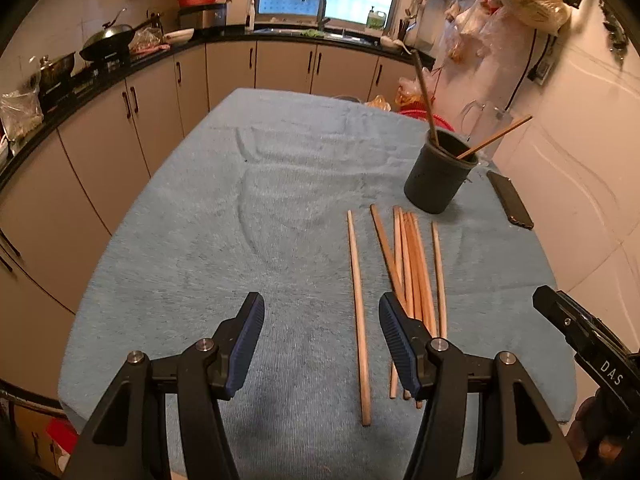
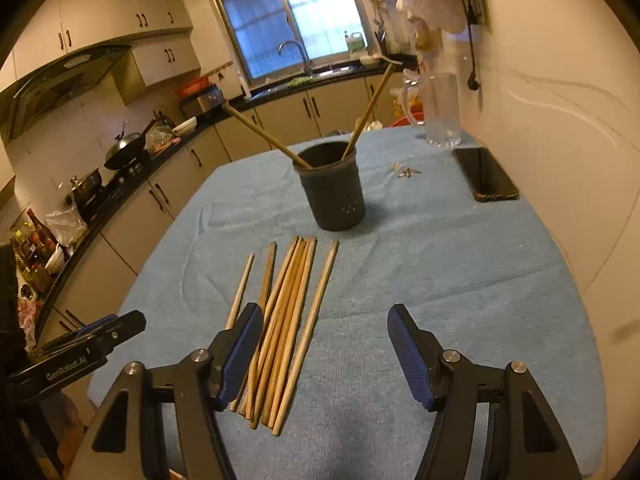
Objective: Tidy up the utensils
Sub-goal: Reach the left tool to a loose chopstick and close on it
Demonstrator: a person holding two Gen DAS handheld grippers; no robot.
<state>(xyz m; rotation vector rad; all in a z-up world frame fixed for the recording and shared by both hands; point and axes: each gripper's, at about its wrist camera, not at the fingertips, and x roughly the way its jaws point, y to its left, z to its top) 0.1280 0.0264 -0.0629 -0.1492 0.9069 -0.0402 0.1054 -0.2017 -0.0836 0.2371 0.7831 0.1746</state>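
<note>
Several wooden chopsticks [image 1: 412,276] lie side by side on the blue cloth, and the right wrist view shows the same chopsticks [image 2: 288,320]. Beyond them stands a dark round holder [image 1: 440,172] with two chopsticks leaning in it; the holder [image 2: 332,188] shows in the right view too. My left gripper [image 1: 322,340] is open above the cloth, with one chopstick [image 1: 358,316] lying below the gap between its fingers. My right gripper [image 2: 324,352] is open, its left finger over the bundle. Nothing is held.
A black phone [image 1: 510,200] lies near the wall, also seen as the phone [image 2: 486,176]. A glass jug [image 2: 438,108] stands at the table's far right corner. Small bits [image 2: 406,172] lie on the blue cloth [image 1: 240,220]. Kitchen counters curve round the left.
</note>
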